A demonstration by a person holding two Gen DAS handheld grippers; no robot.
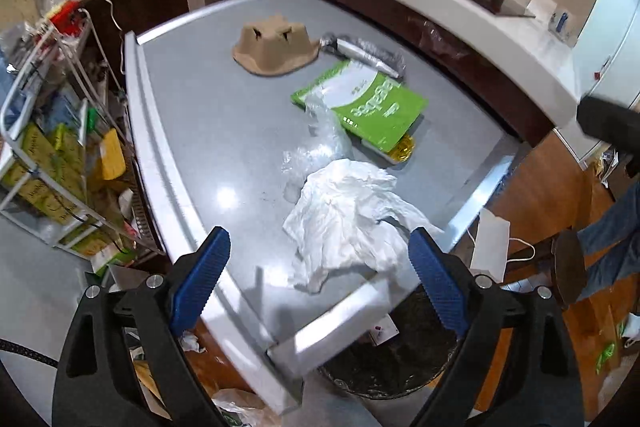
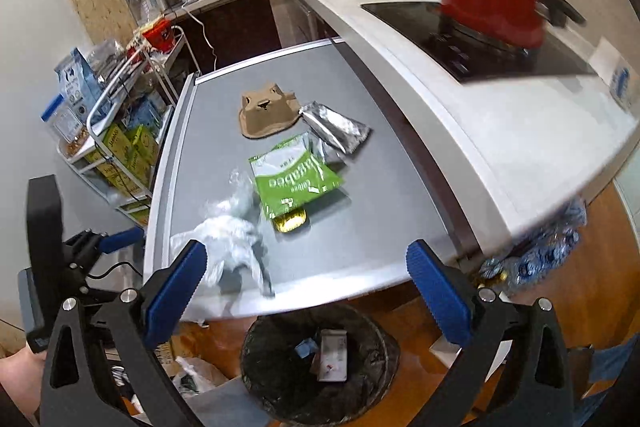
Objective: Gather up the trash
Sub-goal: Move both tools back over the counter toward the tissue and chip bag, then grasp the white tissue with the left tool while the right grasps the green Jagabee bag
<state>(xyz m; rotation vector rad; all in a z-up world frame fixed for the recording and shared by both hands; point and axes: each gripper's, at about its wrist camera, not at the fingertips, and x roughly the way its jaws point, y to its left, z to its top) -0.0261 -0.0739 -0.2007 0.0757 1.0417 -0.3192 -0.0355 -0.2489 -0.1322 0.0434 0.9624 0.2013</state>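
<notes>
Trash lies on the grey table (image 1: 208,131): a crumpled white tissue (image 1: 344,223) at the near edge, clear plastic wrap (image 1: 320,135), a green packet (image 1: 368,103) over a gold wrapper (image 1: 402,151), a silver pouch (image 1: 368,53) and a brown cardboard cup carrier (image 1: 276,47). My left gripper (image 1: 320,279) is open, just short of the tissue. My right gripper (image 2: 306,291) is open and empty above the table's near edge, over the black bin (image 2: 316,359). The tissue (image 2: 228,239), green packet (image 2: 294,179), silver pouch (image 2: 336,127) and carrier (image 2: 266,111) also show in the right wrist view.
The black bin (image 1: 400,347) stands on the floor under the table's near edge with a few scraps inside. A white wire rack (image 2: 120,147) of boxes stands left of the table. A white counter (image 2: 460,99) with a red pot (image 2: 492,3) runs along the right.
</notes>
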